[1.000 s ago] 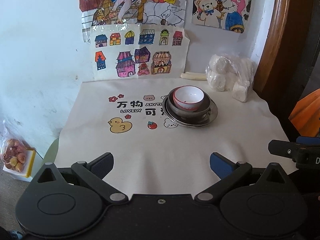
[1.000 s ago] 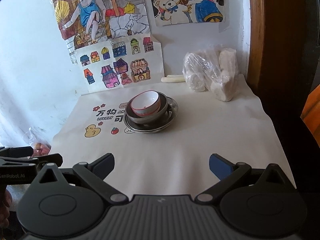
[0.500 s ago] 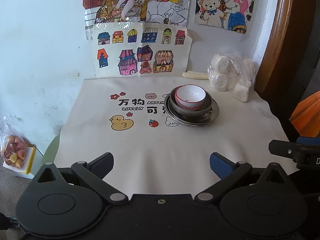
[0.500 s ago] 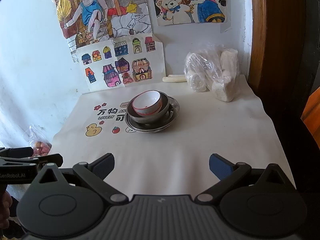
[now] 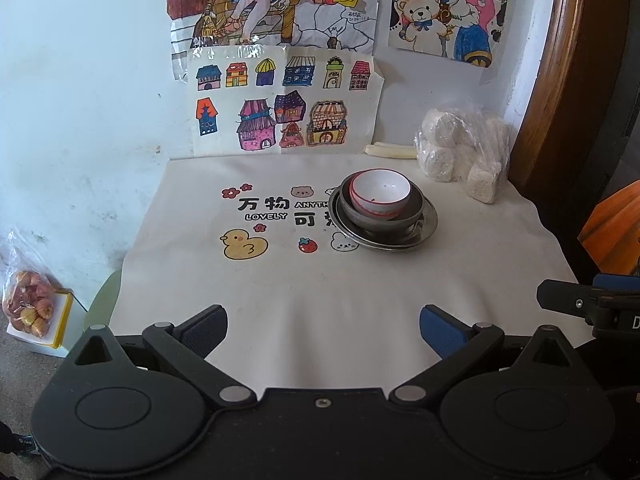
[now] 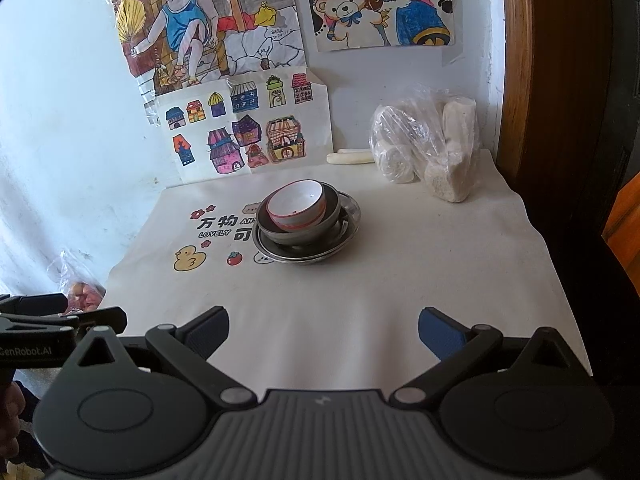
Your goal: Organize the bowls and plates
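Observation:
A white bowl with a red rim (image 5: 380, 194) (image 6: 298, 208) sits tilted inside a grey metal bowl (image 5: 384, 220) (image 6: 304, 230), which rests on a steel plate (image 5: 424, 232) (image 6: 348, 224) on the cream tablecloth. The stack stands past the table's middle. My left gripper (image 5: 323, 330) is open and empty over the near table edge, well short of the stack. My right gripper (image 6: 323, 332) is open and empty, also near the front edge. Each gripper's body shows at the side of the other's view.
A clear bag of white cakes (image 5: 460, 152) (image 6: 428, 148) and a pale stick (image 5: 390, 151) lie at the back right by a wooden frame (image 6: 516, 60). Drawings hang on the wall (image 5: 80, 80). A bag of snacks (image 5: 30, 306) lies on the floor at left.
Both grippers have drawn back and tilted slightly, so the stack sits a little farther and lower in view. Nothing on the table has moved.

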`<state>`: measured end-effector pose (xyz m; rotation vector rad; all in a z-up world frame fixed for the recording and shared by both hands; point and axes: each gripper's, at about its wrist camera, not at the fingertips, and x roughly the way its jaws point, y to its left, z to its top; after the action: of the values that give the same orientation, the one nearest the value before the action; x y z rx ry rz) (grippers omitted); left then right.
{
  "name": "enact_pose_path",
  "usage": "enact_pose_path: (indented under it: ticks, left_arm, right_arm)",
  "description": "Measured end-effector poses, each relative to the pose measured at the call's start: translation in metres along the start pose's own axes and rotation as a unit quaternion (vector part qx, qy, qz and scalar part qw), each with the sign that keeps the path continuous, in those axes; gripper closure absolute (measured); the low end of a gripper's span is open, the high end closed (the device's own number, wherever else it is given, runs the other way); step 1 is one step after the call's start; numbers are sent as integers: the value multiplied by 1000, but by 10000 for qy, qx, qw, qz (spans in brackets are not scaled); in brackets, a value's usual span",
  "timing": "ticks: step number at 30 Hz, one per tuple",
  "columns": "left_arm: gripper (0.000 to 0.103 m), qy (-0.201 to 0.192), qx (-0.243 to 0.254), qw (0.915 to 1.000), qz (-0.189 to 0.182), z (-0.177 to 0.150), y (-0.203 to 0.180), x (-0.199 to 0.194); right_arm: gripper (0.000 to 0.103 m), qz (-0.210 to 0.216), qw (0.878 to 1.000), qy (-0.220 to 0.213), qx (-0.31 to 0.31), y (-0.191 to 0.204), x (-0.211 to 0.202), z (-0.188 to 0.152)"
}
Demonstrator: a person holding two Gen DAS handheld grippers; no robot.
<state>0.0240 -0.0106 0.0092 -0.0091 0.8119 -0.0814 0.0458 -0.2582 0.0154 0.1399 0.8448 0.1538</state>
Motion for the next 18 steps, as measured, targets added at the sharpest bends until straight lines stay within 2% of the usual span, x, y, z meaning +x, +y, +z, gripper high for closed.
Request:
enact_pose_path:
  ticks: [18]
  left_arm:
    - [1, -6, 18, 10000, 8, -4, -1, -3]
  right_arm:
    - [0, -47, 10000, -6, 30, 3, -7, -3]
